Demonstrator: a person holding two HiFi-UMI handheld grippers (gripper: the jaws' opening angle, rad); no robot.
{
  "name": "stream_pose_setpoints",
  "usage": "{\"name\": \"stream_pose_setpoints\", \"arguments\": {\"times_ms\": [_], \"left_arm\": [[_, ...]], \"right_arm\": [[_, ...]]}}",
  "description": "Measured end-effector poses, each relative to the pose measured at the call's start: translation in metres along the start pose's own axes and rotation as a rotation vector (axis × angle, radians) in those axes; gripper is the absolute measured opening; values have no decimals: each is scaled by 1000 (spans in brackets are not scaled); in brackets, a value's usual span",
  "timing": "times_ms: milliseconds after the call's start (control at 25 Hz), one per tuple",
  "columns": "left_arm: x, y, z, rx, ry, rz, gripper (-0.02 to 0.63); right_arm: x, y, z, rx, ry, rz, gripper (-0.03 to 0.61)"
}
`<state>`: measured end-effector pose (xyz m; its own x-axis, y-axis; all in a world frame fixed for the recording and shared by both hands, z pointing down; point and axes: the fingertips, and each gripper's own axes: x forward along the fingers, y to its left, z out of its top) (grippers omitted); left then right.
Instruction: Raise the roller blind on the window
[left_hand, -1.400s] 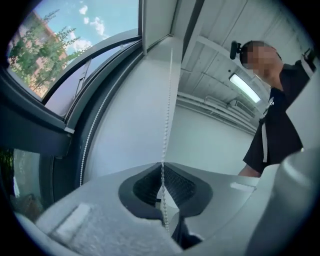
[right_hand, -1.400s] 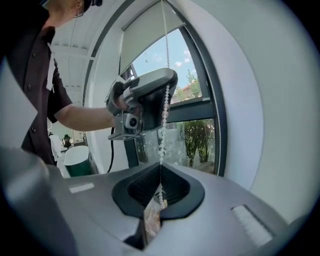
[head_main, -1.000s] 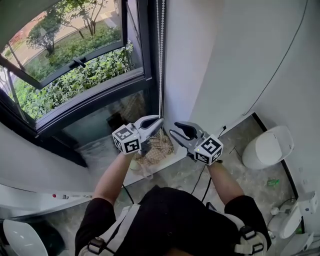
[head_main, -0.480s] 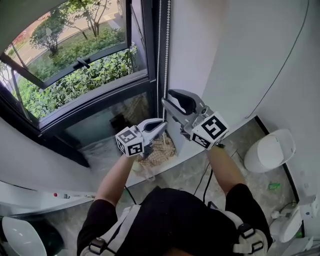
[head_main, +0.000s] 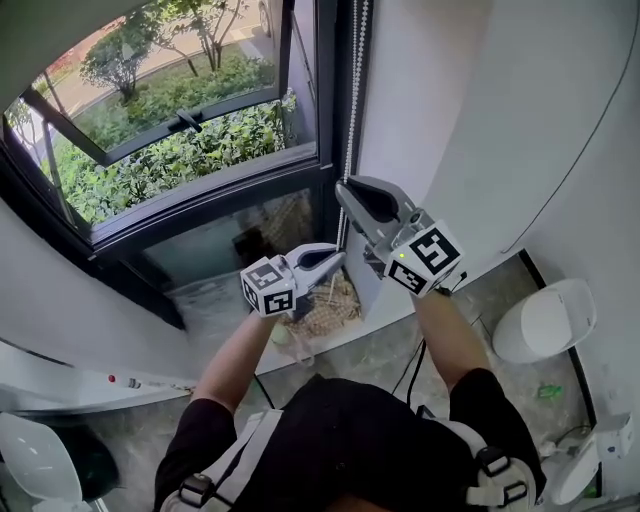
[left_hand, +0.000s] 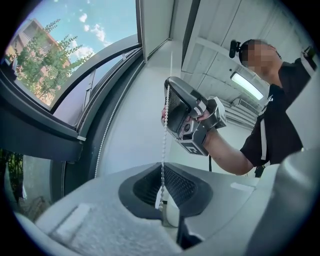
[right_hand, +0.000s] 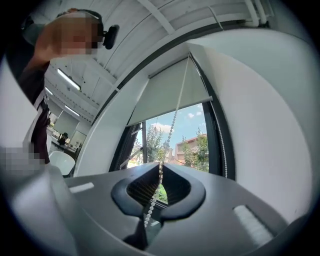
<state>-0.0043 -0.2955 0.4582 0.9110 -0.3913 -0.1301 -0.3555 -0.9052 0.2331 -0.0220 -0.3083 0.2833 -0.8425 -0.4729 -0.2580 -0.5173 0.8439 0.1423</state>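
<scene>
Left gripper (head_main: 338, 258) clamps the bead chain (head_main: 352, 90) at the right edge of the window (head_main: 180, 140) — right gripper (head_main: 343, 189), just above, is closing its jaws on the same chain. The roller blind (right_hand: 170, 95) covers the window's top.

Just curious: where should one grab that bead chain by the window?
Pinch the bead chain crosswise from the room side, on the stretch above the left gripper; thin and vertical, it slots between jaws. The right gripper is closing its jaws there.
</scene>
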Motion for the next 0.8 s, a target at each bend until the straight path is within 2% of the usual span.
{"name": "stream_pose_setpoints", "arguments": {"times_ms": [120, 280, 360, 560, 600, 640, 720, 800], "left_arm": [[-2, 3, 2, -22, -22, 9, 17], [-6, 1, -14, -43, -5, 23, 17], [-5, 0, -43, -51, 70, 32, 16], [-16, -7, -141, -22, 379, 21, 20], [-20, -10, -152, -14, 423, 9, 56], [-23, -13, -157, -8, 448, -5, 123], [-27, -15, -149, -5, 433, -24, 143], [-28, -11, -121, -3, 355, -23, 147]], "right_arm": [[0, 5, 3, -50, -5, 4, 8], [-15, 11, -7, -13, -41, -22, 6], [-24, 18, -31, 2, -10, -28, 6], [-53, 29, -124, 74, 198, -19, 6], [-58, 29, -133, 88, 222, -17, 6], [-62, 30, -138, 99, 231, -15, 6], [-64, 32, -138, 108, 235, -10, 6], [-63, 34, -137, 104, 237, -1, 6]]}}
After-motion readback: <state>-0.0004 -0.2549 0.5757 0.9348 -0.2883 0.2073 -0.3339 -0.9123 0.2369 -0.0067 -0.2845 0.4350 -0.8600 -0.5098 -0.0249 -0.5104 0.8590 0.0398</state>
